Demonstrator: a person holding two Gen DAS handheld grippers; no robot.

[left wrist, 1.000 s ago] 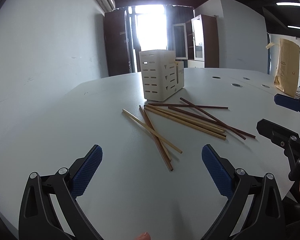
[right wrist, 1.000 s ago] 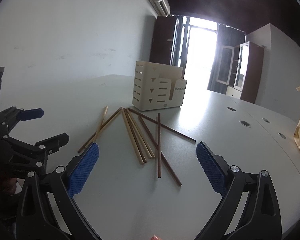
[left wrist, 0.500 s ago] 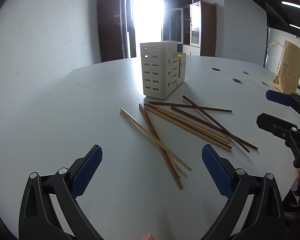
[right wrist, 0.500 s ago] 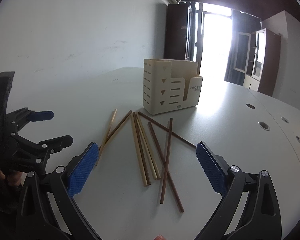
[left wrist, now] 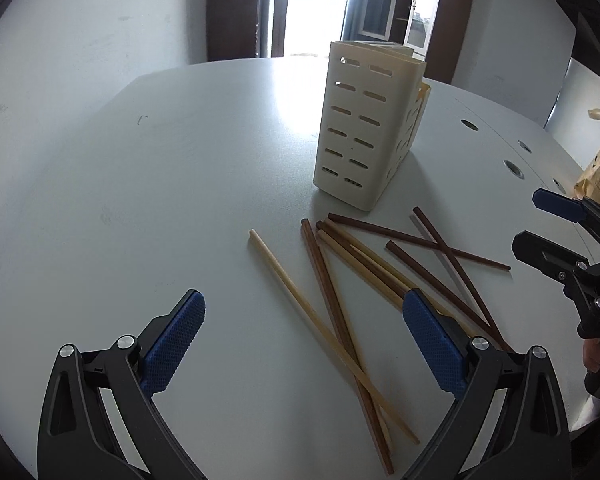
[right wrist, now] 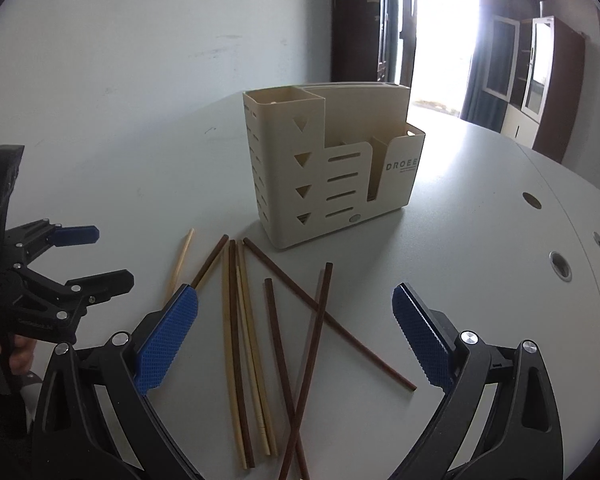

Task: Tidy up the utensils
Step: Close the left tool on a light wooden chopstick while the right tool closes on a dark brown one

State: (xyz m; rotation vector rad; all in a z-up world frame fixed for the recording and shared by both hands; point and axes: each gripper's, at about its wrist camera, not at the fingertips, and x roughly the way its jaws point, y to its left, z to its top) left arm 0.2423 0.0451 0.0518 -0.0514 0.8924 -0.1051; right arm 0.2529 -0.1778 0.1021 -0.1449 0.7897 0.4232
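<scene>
The chopsticks (right wrist: 260, 340) lay scattered on the white table (left wrist: 160, 180), just in front of the cream utensil holder (right wrist: 328, 168), which stood upright a little farther back. None had yet gone into the holder, so the task looked to be at its start.

The left gripper (left wrist: 304, 340) hovered over the near left side of the pile with its fingers spread wide and nothing between them. The right gripper (right wrist: 296, 332) hung over the near right side, likewise wide open and empty.

The step in hand appeared to be a first pick. The pale chopstick (left wrist: 320, 320) lying apart on the left seemed the easiest target, since only its near end crossed a brown one. A good grasp would probably take it near the free far end, across its width, with the pads low to the table, so that neighbours were not dragged along. The tall left compartment (right wrist: 284, 98) looked the likely slot.
</scene>
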